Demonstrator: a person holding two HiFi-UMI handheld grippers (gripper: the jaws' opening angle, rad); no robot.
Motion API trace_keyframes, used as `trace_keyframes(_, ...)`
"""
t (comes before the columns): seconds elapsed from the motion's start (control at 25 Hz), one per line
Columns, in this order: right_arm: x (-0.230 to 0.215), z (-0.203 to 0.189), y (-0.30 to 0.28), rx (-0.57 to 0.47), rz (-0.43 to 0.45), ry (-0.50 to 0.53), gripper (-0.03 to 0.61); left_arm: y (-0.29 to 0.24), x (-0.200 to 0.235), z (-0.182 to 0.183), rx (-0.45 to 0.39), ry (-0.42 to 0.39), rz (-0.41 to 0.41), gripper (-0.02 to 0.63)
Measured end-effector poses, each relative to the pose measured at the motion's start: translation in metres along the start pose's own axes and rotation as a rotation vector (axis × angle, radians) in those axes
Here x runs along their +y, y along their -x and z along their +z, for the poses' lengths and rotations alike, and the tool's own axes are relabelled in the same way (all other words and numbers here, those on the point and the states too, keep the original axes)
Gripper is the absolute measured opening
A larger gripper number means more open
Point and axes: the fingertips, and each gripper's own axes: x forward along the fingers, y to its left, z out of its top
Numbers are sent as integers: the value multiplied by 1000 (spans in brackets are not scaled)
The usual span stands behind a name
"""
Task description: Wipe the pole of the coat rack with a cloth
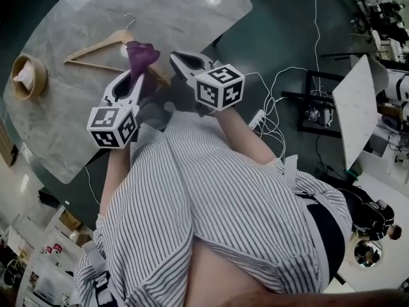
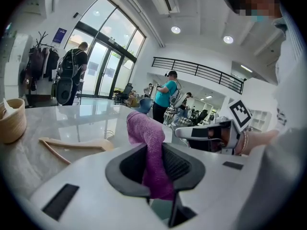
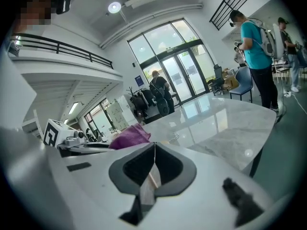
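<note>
A purple cloth [image 1: 141, 55] sticks up from my left gripper [image 1: 137, 75], which is shut on it above the marble table [image 1: 70, 126]. In the left gripper view the cloth [image 2: 149, 147] is pinched between the jaws of the left gripper [image 2: 152, 153]. My right gripper [image 1: 177, 60] hovers just to the right of the cloth, its jaws shut with nothing between them [image 3: 154, 163]. From that view the cloth [image 3: 129, 137] shows to the left. A coat rack [image 2: 39, 60] hung with dark coats stands far off by the glass doors.
A wooden hanger [image 1: 102, 48] lies on the table beyond the grippers. A woven basket [image 1: 28, 75] sits at the table's left edge. Cables and a power strip [image 1: 258, 118] trail over the dark floor on the right. People [image 2: 166, 94] stand in the hall.
</note>
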Motion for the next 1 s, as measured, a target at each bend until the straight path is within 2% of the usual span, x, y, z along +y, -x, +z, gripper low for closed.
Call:
trace_keyframes(0.2,-3,-7,-9,11,-18,-30,17,-4,9,-2,28,12,-18,89)
trace_keyframes(0.56,-10,-10,-10,0,-82,-104,17,-15,12,5,112,-43,-99,89)
trace_keyframes(0.76,-25,-24,-3,13,-129,-133,17,-31,8,0,150,-41,-152,89)
trace_keyframes(1.0,-25,-63,-11,92,-88,-108,17,-45,13,-11,209,-10,-182,89)
